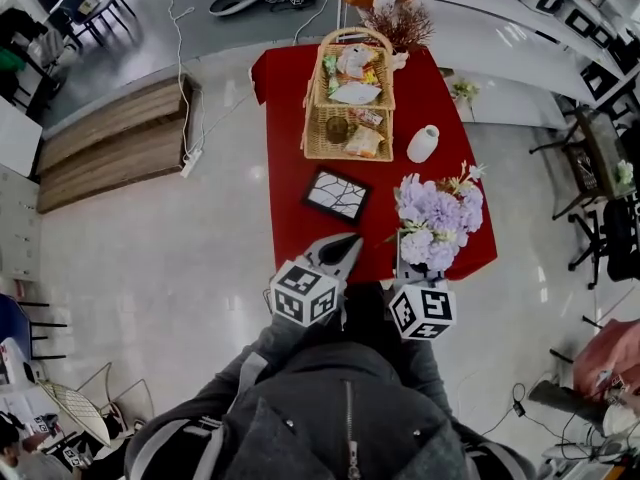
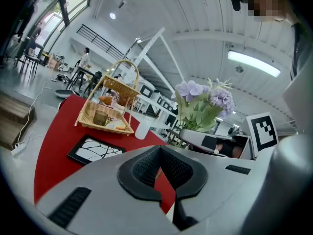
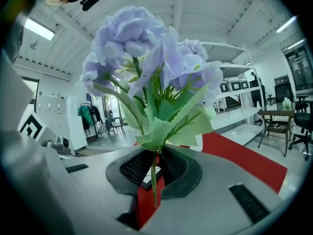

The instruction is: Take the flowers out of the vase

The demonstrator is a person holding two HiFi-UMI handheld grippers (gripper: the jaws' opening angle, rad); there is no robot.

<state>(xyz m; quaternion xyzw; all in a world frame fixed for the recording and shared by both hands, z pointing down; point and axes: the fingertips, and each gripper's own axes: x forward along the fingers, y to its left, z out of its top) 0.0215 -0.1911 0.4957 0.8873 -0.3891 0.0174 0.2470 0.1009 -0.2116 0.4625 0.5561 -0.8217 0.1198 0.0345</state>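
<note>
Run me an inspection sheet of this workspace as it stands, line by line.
Surface: red table, nothing spilled seen.
Job's things: purple flowers out of the white vase, which stands upright on the table.
Clutter: wicker basket of items, black picture frame.
Grippers: right gripper shut on the flowers' stem; left gripper shut, empty.
Cables: white cable and power strip on the floor beside the table.
Surroundings: wooden steps, chair.

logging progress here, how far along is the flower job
Done: the flowers are out of the white vase, which stands beside the basket with nothing sticking out. In hand: the right gripper is shut on their stem. Left: probably only setting them down on the red table; the left gripper is shut, empty.
</note>
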